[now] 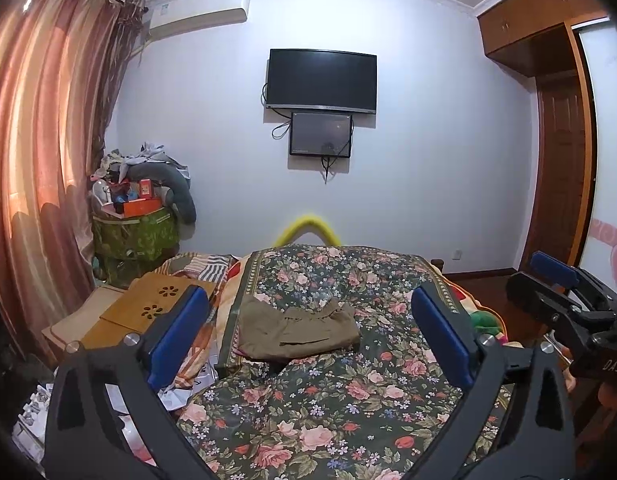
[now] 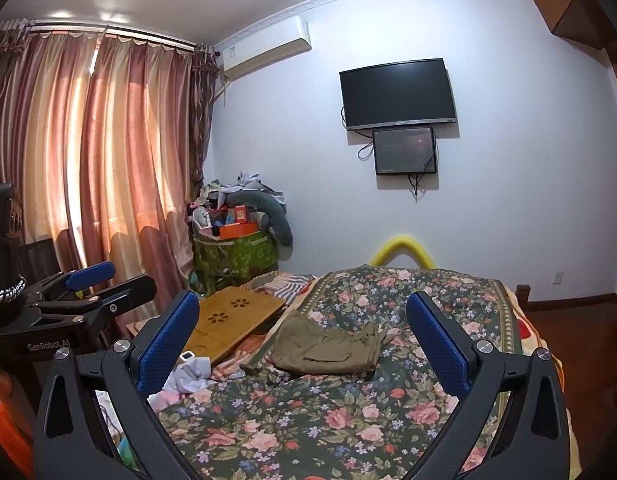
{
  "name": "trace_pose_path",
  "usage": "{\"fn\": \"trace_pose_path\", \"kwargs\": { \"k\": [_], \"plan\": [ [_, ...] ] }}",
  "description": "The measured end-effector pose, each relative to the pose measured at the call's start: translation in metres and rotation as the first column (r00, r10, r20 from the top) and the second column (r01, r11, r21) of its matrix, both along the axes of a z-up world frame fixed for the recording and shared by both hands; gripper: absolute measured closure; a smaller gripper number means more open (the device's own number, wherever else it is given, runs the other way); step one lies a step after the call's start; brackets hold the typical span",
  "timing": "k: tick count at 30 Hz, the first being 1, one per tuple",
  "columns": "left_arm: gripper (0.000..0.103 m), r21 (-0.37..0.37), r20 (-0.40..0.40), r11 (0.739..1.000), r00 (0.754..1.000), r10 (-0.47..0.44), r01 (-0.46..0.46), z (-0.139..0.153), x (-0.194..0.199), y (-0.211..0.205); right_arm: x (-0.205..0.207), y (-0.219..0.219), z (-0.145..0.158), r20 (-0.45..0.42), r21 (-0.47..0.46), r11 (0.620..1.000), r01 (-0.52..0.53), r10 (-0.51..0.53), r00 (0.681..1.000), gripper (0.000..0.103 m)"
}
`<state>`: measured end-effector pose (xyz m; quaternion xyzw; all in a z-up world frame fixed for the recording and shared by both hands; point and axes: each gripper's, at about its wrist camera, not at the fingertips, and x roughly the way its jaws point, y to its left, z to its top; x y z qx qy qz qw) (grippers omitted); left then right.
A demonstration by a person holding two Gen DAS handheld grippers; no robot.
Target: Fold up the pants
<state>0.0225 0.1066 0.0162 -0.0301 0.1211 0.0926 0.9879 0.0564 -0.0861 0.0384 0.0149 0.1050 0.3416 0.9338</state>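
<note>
Olive-brown pants (image 1: 298, 330) lie folded into a compact bundle on the floral bedspread (image 1: 308, 420), also seen in the right wrist view (image 2: 328, 346). My left gripper (image 1: 310, 312) is open and empty, held above the bed on the near side of the pants, well short of them. My right gripper (image 2: 302, 320) is open and empty too, at a similar distance. The right gripper shows at the right edge of the left wrist view (image 1: 564, 296); the left gripper shows at the left of the right wrist view (image 2: 80, 292).
A wooden lap desk (image 2: 228, 318) lies on the bed's left side, with crumpled white cloth (image 2: 190, 374) near it. A green bin (image 1: 136, 236) piled with clutter stands in the corner by the curtains (image 1: 36, 160). A TV (image 1: 322, 80) hangs on the far wall. A wardrobe (image 1: 560, 140) stands right.
</note>
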Motion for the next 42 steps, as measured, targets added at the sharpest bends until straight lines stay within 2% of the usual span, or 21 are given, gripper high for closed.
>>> {"fn": "trace_pose_path", "kwargs": {
  "k": [42],
  "plan": [
    [0.000, 0.001, -0.018, 0.999, 0.999, -0.032, 0.032, -0.0070, 0.0087, 0.0020, 0.0014, -0.0070, 0.0017, -0.019, 0.012, 1.000, 0.027, -0.027, 0.999, 0.000]
  ]
}}
